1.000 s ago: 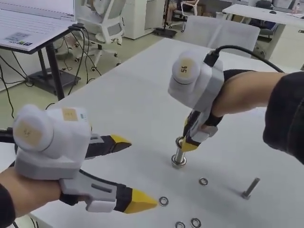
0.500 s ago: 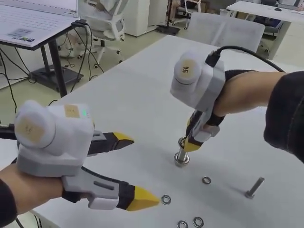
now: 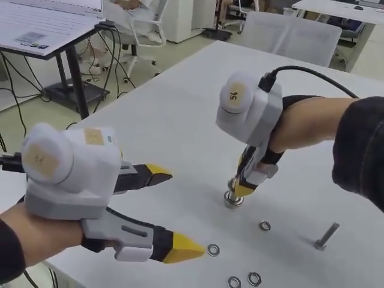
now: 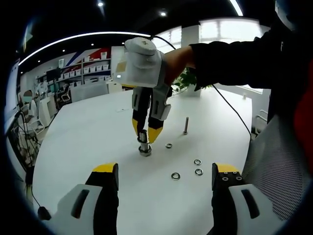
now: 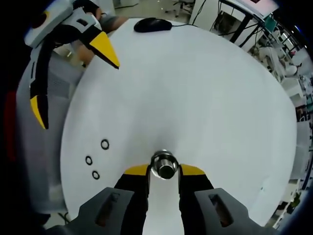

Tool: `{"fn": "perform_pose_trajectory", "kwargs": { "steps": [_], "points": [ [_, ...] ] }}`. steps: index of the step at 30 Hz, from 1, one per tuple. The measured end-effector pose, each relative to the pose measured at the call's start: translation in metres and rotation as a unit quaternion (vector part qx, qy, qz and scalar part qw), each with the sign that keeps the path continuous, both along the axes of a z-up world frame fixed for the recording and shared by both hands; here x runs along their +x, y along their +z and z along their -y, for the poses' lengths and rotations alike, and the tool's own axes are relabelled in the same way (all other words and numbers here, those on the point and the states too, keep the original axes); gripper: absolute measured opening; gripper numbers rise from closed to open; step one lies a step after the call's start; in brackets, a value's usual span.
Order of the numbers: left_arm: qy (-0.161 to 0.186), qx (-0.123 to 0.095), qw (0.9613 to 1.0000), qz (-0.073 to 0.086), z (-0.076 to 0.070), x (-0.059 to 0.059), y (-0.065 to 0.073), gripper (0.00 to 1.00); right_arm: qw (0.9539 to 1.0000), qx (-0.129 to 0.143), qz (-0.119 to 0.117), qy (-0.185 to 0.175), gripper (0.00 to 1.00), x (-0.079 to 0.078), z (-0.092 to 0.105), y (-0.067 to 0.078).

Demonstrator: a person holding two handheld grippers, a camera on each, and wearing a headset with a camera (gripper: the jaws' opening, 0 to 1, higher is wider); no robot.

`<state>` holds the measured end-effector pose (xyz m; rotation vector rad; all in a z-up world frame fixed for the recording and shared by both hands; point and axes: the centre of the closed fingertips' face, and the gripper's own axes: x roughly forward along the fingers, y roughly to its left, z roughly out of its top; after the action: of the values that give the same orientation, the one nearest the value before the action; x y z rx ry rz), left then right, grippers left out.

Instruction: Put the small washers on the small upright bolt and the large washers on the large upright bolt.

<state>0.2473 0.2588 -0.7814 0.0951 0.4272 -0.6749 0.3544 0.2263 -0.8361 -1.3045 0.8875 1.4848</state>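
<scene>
A white worktop (image 3: 174,108) stood in an open office, with desks and chairs behind it. At the left, the left gripper (image 3: 177,211) hovered with its jaws spread wide and nothing between them. Four loose washers (image 3: 213,249) lay flat on the worktop. The nearest was just ahead of the lower yellow tip, so this gripper was judged the nearer one for the next pick. Washer sizes could not be sorted from these views.

Further right stood the large bolt (image 3: 231,198), head down, long axis vertical. The right gripper (image 3: 242,189) pointed straight down along that axis, jaws narrow and set to either side of the bolt's top. A bright ring showed between the tips in the right gripper view, but whether the jaws clamped a washer could not be told.

At the far right, well apart, the small bolt (image 3: 327,236) stood upright — no washer discernible on it.
</scene>
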Motion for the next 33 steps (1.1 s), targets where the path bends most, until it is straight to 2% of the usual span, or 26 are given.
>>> {"fn": "perform_pose_trajectory", "kwargs": {
  "steps": [16, 33],
  "points": [
    [-0.001, 0.001, 1.0, -0.007, 0.002, 0.002, -0.003, 0.77, 0.9999, -0.012, -0.008, -0.007, 0.23, 0.004, 0.003, -0.024],
    [-0.005, 0.001, 0.9999, -0.013, 0.004, 0.004, -0.006, 0.77, 0.9998, -0.013, -0.012, -0.011, 0.24, 0.007, 0.004, -0.023]
  ]
}}
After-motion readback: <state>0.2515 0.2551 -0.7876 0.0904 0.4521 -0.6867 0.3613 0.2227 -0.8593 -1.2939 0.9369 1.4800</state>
